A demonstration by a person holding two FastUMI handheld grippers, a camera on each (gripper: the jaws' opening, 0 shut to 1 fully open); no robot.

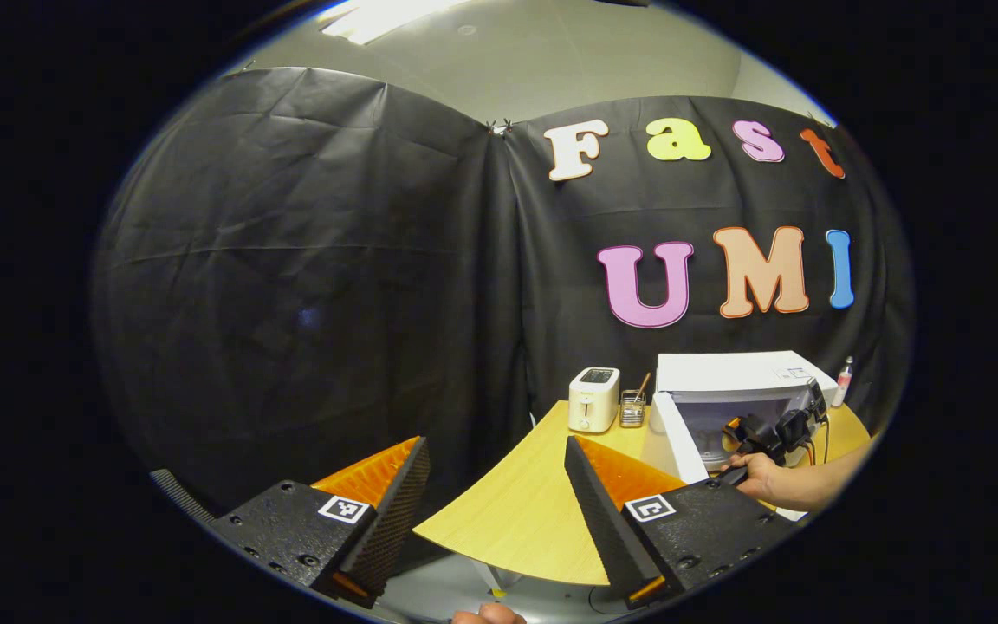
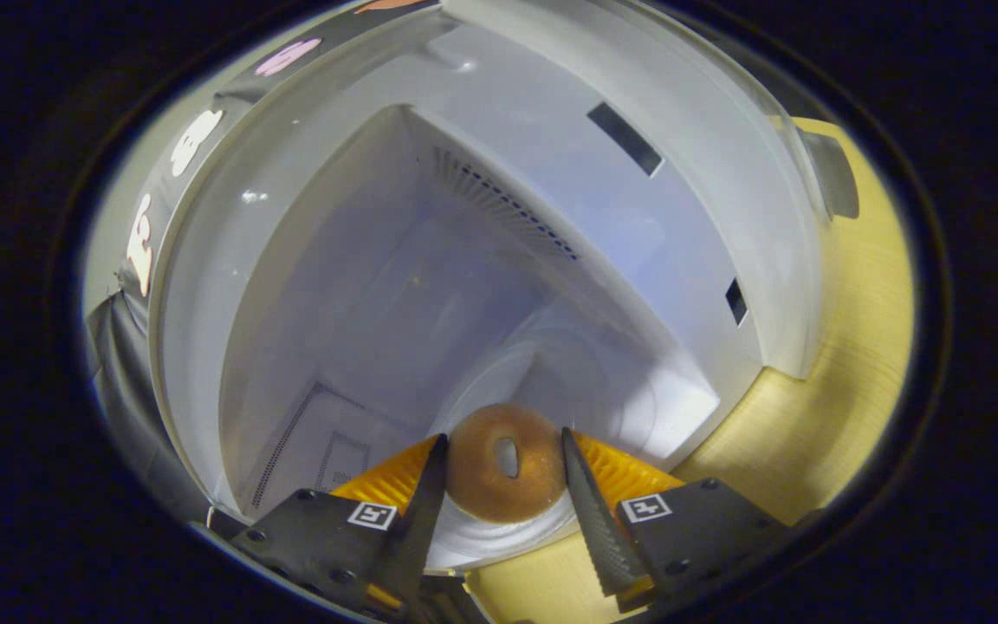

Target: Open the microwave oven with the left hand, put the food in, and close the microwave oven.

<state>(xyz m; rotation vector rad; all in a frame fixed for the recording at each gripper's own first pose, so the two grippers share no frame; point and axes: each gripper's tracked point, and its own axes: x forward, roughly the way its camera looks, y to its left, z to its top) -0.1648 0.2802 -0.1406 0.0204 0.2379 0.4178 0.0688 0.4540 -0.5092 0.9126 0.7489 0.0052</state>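
In the left gripper view, the left gripper (image 1: 495, 485) hangs back off the near corner of the wooden bench (image 1: 516, 511), its jaws spread wide with nothing between them, just the bench edge and the black cloth wall behind. Moving right along the bench, there's a white toaster (image 1: 593, 399) standing upright, and just beside it a small wire holder (image 1: 633, 407) with a stick poking out. Next comes the white microwave oven (image 1: 737, 373), its door (image 1: 674, 438) swung open towards the left, and a hand (image 1: 759, 475) reaching in at its mouth with the right gripper (image 1: 772, 433). At the far right, a small bottle (image 1: 843, 381) stands by the oven's back corner. Over to the right gripper view now: the oven's pale cavity (image 2: 395, 286) opens up on the left and centre, vent holes dotted along an inner wall. Low in the centre sits the bagel (image 2: 506, 472), brown, hole facing us, resting on the glass turntable (image 2: 499, 533) just inside the oven. The right gripper (image 2: 503, 468) straddles it, one finger on each side of the bagel and right up against it; whether both are actually pressing on it, I cannot tell. To the right, bare bench wood (image 2: 845, 373) runs alongside the oven's front frame.
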